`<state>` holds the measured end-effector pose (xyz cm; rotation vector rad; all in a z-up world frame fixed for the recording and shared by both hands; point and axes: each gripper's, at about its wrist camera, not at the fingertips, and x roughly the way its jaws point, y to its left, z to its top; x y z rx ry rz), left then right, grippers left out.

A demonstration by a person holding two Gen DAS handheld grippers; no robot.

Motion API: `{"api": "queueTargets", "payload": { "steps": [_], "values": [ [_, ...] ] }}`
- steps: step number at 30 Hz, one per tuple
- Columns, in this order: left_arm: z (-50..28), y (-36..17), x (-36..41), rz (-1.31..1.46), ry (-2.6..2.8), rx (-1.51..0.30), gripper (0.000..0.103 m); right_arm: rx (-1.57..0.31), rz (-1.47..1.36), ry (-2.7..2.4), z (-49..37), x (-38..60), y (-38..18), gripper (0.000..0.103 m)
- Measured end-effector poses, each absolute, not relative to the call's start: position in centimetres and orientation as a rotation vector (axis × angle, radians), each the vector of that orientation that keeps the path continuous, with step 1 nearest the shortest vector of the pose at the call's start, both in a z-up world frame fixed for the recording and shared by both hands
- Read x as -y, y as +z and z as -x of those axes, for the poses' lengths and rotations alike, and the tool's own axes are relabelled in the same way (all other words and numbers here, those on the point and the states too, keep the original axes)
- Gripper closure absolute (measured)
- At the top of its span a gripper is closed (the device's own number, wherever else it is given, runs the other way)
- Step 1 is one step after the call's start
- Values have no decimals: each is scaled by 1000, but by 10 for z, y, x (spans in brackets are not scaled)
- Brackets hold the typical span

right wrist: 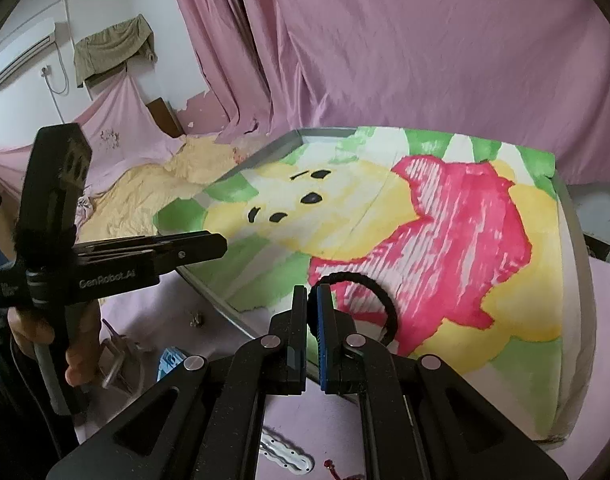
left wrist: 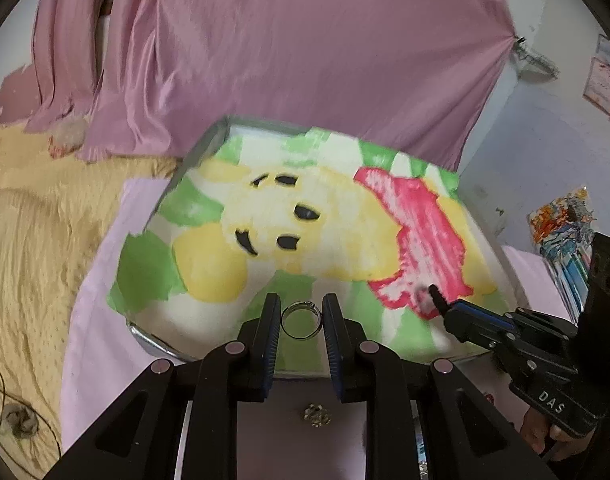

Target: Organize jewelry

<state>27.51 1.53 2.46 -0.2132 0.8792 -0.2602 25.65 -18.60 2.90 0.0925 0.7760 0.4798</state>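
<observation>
a: nearest the left gripper (left wrist: 301, 312), what shows?

b: a ring (left wrist: 301, 319) stands between its fingers, which sit about a ring's width apart. whether the pads (left wrist: 272, 326) press it or only flank it is hard to tell. below, on the pink sheet (left wrist: 105, 288), lies a small sparkly piece (left wrist: 316, 415), probably an earring.

a: and the right gripper (right wrist: 312, 322)?

b: nearly closed on a black cord loop (right wrist: 379, 294), a bracelet or hair tie. the loop arcs out over the red patch of the cloth (right wrist: 485, 240). in the left view that gripper is blurred, so it seems to be moving.

a: the step, then?

b: likely each tool is carrying a piece to the tray (right wrist: 225, 304), the ring over its near edge, the loop over its near right part. next calls for a gentle lowering and a slow release, so the ring does not roll.

a: what stays unclear?

b: a silvery chain (right wrist: 287, 456) and a red bit (right wrist: 332, 466) near the bottom edge are partly hidden by the right gripper. the blue packet (right wrist: 169, 361) is unreadable. the cloth hides the tray's floor, and the curtain (left wrist: 305, 52) closes off the far side.
</observation>
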Motion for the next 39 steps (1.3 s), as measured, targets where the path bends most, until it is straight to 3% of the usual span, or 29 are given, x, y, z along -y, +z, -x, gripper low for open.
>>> {"api": "queueTargets", "payload": {
  "steps": [5, 7, 11, 15, 16, 17, 18, 20, 25, 27, 33, 39],
  "values": [
    [-274, 25, -17, 221, -264, -885, 83, -800, -102, 469, -259, 188, 25, 98],
    [-274, 25, -16, 215, -263, -885, 77, -807, -112, 462, -259, 190, 23, 98],
    [-267, 31, -21, 249, -272, -830, 37, -785, -127, 456, -255, 195, 27, 98],
    [-256, 38, -26, 282, -275, -769, 34, -738, -140, 428, -246, 202, 34, 96],
    [-253, 39, -27, 284, -272, -764, 33, -723, -149, 415, -242, 205, 35, 93],
    [-248, 41, -27, 284, -267, -749, 31, -709, -158, 401, -239, 208, 35, 82],
    [-243, 42, -27, 281, -259, -730, 24, -699, -167, 390, -236, 212, 36, 63],
    [-233, 47, -27, 275, -239, -686, 16, -670, -194, 370, -229, 218, 36, 48],
    [-198, 60, -29, 249, -182, -559, 2, -598, -213, 333, -208, 227, 41, 46],
    [-184, 63, -30, 239, -158, -517, 1, -537, -215, 315, -193, 230, 48, 28],
    [-150, 65, -30, 195, -93, -439, 1, -374, -193, 197, -142, 241, 66, 7],
    [-114, 61, -24, 139, -71, -379, 1, -298, -170, 148, -102, 246, 70, 6]
  ]
}}
